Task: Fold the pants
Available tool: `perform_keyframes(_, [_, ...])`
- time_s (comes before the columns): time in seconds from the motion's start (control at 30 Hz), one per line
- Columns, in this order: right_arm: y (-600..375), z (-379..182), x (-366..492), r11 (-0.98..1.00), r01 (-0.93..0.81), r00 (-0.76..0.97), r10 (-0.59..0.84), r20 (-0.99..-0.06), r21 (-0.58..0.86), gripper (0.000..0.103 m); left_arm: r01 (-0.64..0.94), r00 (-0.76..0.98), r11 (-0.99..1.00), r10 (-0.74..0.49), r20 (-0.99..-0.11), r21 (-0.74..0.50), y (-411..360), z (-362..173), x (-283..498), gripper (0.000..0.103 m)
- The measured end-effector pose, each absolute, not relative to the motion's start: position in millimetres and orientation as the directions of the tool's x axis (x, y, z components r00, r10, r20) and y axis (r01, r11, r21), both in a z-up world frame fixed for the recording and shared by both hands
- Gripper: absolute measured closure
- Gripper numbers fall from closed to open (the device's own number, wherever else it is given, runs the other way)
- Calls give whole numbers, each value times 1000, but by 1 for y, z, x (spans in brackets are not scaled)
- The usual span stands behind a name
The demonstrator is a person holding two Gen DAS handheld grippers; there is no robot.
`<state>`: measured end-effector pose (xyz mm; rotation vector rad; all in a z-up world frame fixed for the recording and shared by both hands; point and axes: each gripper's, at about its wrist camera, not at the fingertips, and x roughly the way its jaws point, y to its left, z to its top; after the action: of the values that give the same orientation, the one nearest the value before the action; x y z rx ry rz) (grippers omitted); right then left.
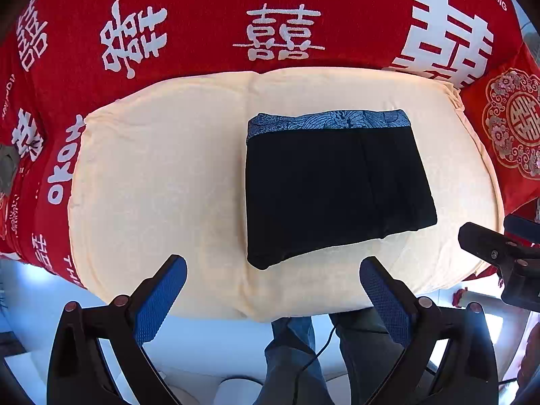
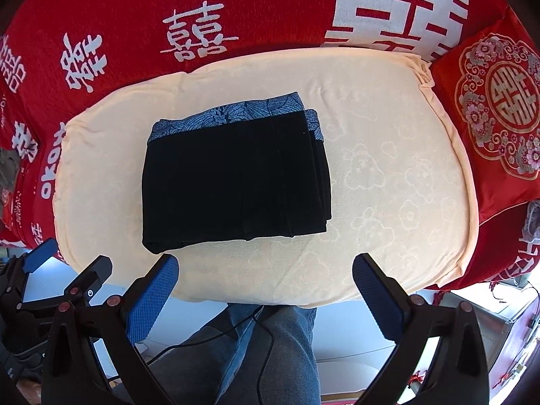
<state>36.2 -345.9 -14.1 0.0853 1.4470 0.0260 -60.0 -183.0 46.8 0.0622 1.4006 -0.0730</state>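
Nearest the cameras, the person's legs in blue jeans (image 2: 287, 347) stand at the edge of the work surface, with a thin black cable (image 2: 263, 337) trailing across them. The left gripper (image 1: 273, 280), with black arms and blue textured pads, hangs with its fingers spread wide and nothing between them. The right gripper (image 2: 265, 278) is the same: fingers wide apart, empty, held just off the near edge of the cushion.

Beyond them lies the folded pair of black pants with a blue leaf-patterned waistband (image 1: 334, 189), resting flat near the middle of the cream padded cushion (image 1: 162, 182). The pants sit as a compact, squarish stack of several layers, waistband at the far side, and the layered edges show on the bundle's right in the right wrist view. The fabric looks soft, thin and light, so it would likely drape and slip out of shape if lifted by one corner. A pinch through all layers at both near corners, or along the stacked right edge, seems the safer hold. The fold looks finished or nearly so.

The cushion's surface is soft with a faint embossed flower pattern. It lies on a red cloth printed with white characters (image 1: 209, 10), and a red embroidered pillow with a round floral emblem (image 2: 496, 108) sits to the right. Pale floor shows below.
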Motion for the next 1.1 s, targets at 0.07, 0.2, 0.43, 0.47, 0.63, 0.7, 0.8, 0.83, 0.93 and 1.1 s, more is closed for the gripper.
perform_keyframes(0.07, [-345,-13,36,997,31,125,65,-990,69,0,87,167,996,-14,-986,0,-183,47,-60,0])
perform_keyframes(0.2, [-343,-12,36,998,16,126,52,-991,55,0,84,159,996,-15,-987,-2,-184,47,-59,0])
perform_keyframes(0.43, [-338,-12,35,999,4,126,49,-991,50,0,86,160,996,-14,-987,0,-185,47,-60,0])
perform_keyframes(0.47, [-337,-11,35,999,3,126,47,-991,48,0,89,161,996,-14,-987,0,-184,47,-60,0])
perform_keyframes(0.63, [-335,-10,36,999,-8,131,42,-991,41,0,107,164,994,-17,-986,1,-183,47,-61,0])
perform_keyframes(0.7, [-335,-10,35,999,-7,131,41,-991,40,0,111,163,994,-17,-986,1,-183,48,-61,0])
perform_keyframes(0.8, [-335,-10,36,999,-8,130,39,-991,39,0,114,161,993,-17,-987,2,-182,48,-60,0])
perform_keyframes(0.83, [-335,-9,36,999,-8,130,37,-991,37,0,115,161,993,-17,-987,2,-182,48,-60,0])
perform_keyframes(0.93, [-335,-10,35,999,-7,128,35,-991,34,0,115,161,993,-17,-987,2,-183,48,-60,0])
perform_keyframes(1.1, [-336,-11,34,999,-6,128,35,-991,34,0,111,162,994,-16,-987,2,-184,48,-60,0])
